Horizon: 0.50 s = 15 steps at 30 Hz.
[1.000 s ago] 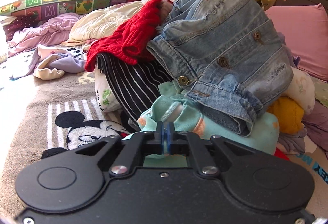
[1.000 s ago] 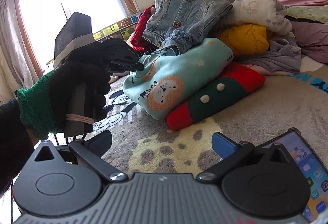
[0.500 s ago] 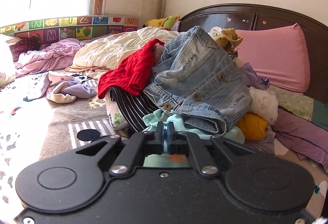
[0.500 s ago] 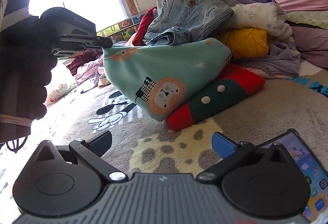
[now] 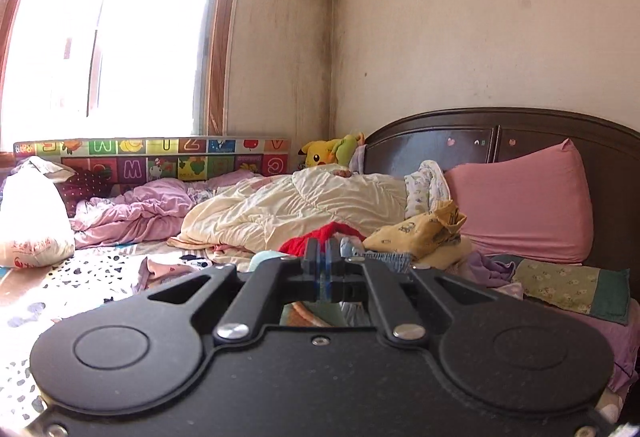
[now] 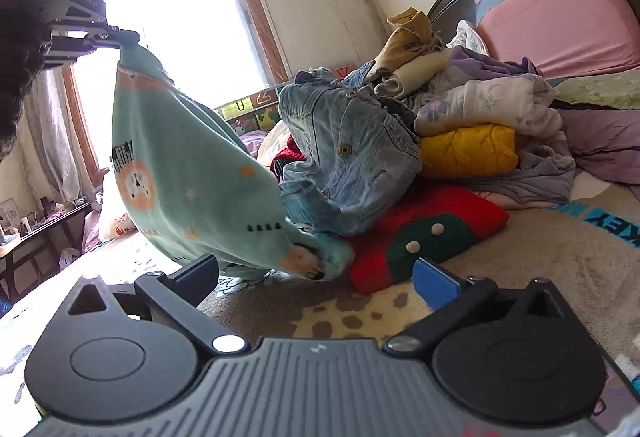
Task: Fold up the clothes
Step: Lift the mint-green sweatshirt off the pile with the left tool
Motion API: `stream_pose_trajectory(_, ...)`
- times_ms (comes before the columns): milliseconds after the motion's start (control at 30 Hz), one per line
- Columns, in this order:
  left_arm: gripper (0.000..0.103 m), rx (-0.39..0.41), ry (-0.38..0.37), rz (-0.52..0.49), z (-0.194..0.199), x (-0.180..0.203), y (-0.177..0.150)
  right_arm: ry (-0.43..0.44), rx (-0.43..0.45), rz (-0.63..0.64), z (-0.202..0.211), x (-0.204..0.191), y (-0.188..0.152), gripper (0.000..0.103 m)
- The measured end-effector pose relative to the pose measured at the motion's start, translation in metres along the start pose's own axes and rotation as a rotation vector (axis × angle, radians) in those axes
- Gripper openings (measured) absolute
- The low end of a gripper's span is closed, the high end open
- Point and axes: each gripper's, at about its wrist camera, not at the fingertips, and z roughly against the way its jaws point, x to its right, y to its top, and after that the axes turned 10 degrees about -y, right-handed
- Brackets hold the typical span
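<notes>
My left gripper [image 5: 323, 269] is shut on a corner of a mint-green lion-print garment [image 6: 188, 173] and holds it high; the right wrist view shows that gripper [image 6: 127, 36] at upper left with the garment hanging down, its lower end still trailing on the bed by the clothes pile. Only a sliver of the garment [image 5: 316, 311] shows under the left fingers. My right gripper [image 6: 320, 273] is open and empty, low over the rug-patterned blanket [image 6: 540, 261], just in front of the garment's lower end.
A clothes pile lies behind: denim jacket [image 6: 352, 153], red-and-green sweater [image 6: 424, 233], yellow knit [image 6: 468, 151], purple and white items. A pink pillow [image 6: 560, 9] leans on the dark headboard [image 5: 460, 137]. A cream quilt [image 5: 296, 209] and window [image 5: 112, 33] are beyond.
My left gripper has risen steeply with the mint garment, pulling it out from under the denim jacket so that it hangs. My right gripper has stayed low and open.
</notes>
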Motion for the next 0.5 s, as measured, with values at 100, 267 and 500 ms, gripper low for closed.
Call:
stream_pose_trajectory(100,0.000,0.067,0.030,-0.035,0.035,-0.004,0.026,0.014,0.005,0.015,0.009,-0.006,0.001,0.103)
stream_pose_trajectory(267,0.000,0.080,0.087,-0.066,0.089,-0.023,0.035,0.074,-0.002,0.032,0.024,-0.014,0.003,0.103)
stream_pose_trajectory(500,0.000,0.030,0.118,-0.077,0.139,-0.047,0.026,0.194,-0.055,0.063,0.042,-0.037,0.009,0.103)
